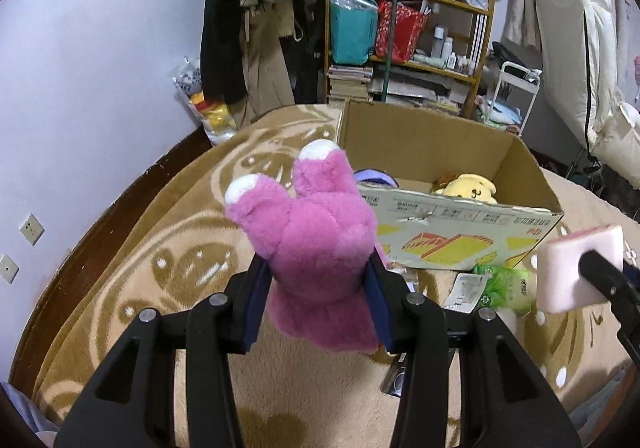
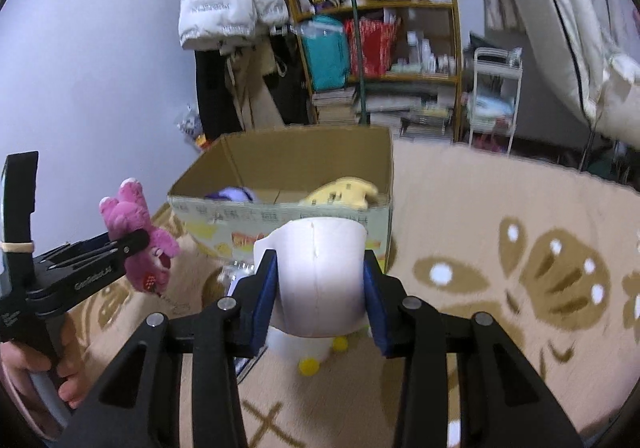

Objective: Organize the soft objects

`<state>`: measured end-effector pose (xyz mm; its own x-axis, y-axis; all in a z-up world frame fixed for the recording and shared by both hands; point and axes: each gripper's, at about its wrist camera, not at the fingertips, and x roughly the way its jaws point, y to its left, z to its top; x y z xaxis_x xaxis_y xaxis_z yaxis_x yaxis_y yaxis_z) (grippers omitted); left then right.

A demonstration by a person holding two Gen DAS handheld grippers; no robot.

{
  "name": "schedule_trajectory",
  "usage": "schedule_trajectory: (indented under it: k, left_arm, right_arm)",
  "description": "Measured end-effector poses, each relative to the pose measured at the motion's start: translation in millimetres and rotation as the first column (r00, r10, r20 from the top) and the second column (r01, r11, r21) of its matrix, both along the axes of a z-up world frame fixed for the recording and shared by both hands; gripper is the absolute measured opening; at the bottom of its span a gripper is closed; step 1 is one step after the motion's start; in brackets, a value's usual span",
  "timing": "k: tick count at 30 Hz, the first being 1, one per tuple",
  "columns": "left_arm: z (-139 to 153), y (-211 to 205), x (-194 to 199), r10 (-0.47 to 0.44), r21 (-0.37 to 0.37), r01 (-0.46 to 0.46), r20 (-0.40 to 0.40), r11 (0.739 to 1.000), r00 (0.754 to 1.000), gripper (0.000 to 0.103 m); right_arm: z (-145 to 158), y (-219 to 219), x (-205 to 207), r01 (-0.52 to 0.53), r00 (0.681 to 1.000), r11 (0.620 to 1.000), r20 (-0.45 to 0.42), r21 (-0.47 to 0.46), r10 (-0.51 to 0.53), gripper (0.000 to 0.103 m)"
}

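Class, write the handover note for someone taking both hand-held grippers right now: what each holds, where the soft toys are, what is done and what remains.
Left hand-held gripper: shut on the pink plush toy, held above the blanket, short of the cardboard box.
Right hand-held gripper: shut on the white-and-pink soft toy, also held in front of the box.
Done: a yellow plush and a purple one already lie in the box.
Left: likely drop both held toys into the box. A green packet lies on the blanket by the box; whether it is soft is unclear.
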<state>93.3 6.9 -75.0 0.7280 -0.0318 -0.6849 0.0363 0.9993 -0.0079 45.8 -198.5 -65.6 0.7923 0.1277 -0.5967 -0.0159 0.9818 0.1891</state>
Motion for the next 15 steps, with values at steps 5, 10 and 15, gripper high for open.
schedule_trajectory:
  k: [5,10,15]
  left_arm:
    - [11,-3,-7,-0.009,0.016,0.009,0.050,1.000,0.999,0.043]
    - [23,-8,-14,-0.018,0.035,0.014,0.111,0.999,0.994,0.043]
    - [38,-13,-16,-0.035,0.043,0.028,0.170,0.999,0.985,0.043]
  right_arm:
    - [13,7,-3,0.029,0.995,0.998,0.096,-0.056,-0.024,0.042]
    - [24,10,-2,0.074,0.984,0.993,0.168,-0.088,-0.058,0.042]
    - [29,7,13,0.066,0.982,0.995,0.183,-0.072,-0.052,0.042]
